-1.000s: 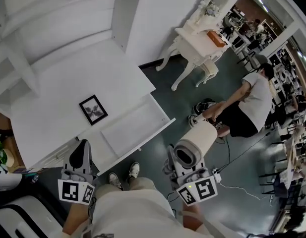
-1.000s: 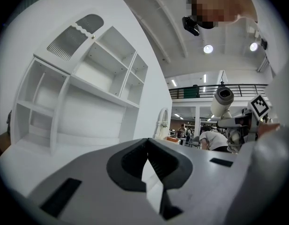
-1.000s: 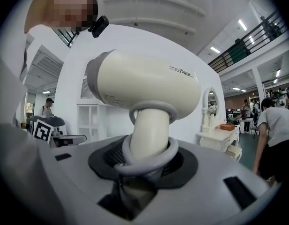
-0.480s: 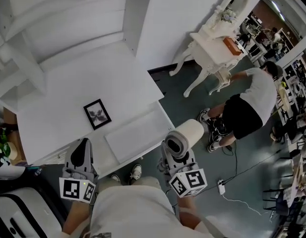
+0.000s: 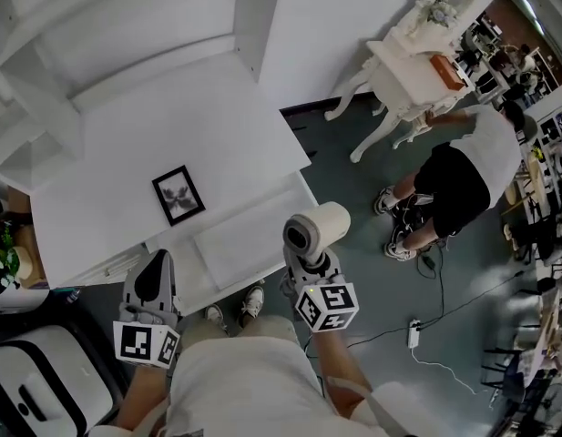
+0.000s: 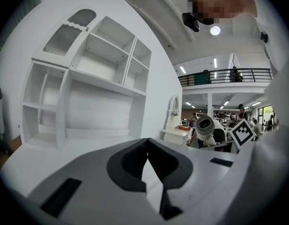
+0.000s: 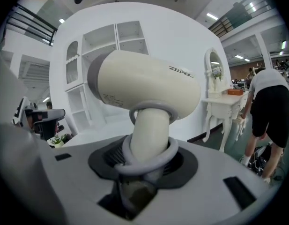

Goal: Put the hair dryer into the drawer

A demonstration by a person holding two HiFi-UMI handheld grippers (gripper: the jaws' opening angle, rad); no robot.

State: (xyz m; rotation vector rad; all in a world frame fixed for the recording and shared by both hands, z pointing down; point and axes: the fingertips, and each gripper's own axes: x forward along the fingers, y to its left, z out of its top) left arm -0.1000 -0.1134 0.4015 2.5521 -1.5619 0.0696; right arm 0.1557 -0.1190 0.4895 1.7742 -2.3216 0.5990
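A cream hair dryer [image 5: 315,228] with a grey rear grille stands up out of my right gripper [image 5: 310,260], which is shut on its handle. In the right gripper view the handle [image 7: 149,135], ringed by a grey cord loop, sits between the pads and the barrel [image 7: 149,86] lies across the top. The dryer hangs at the right end of the open white drawer [image 5: 240,244], which is pulled out from the desk. My left gripper [image 5: 154,279] hovers by the drawer's left end, its pads [image 6: 147,156] together with nothing between them. The dryer [image 6: 204,127] also shows far right in the left gripper view.
A black picture frame [image 5: 178,195] lies on the white desk top [image 5: 126,153], under a white shelf unit [image 5: 107,25]. A white vanity table [image 5: 417,53] and a person bending over [image 5: 463,171] are at the right. A cable and power strip [image 5: 414,332] lie on the floor.
My right gripper has come down and to the left with the hair dryer, from over the floor to the drawer's right end. The left gripper has shifted only slightly.
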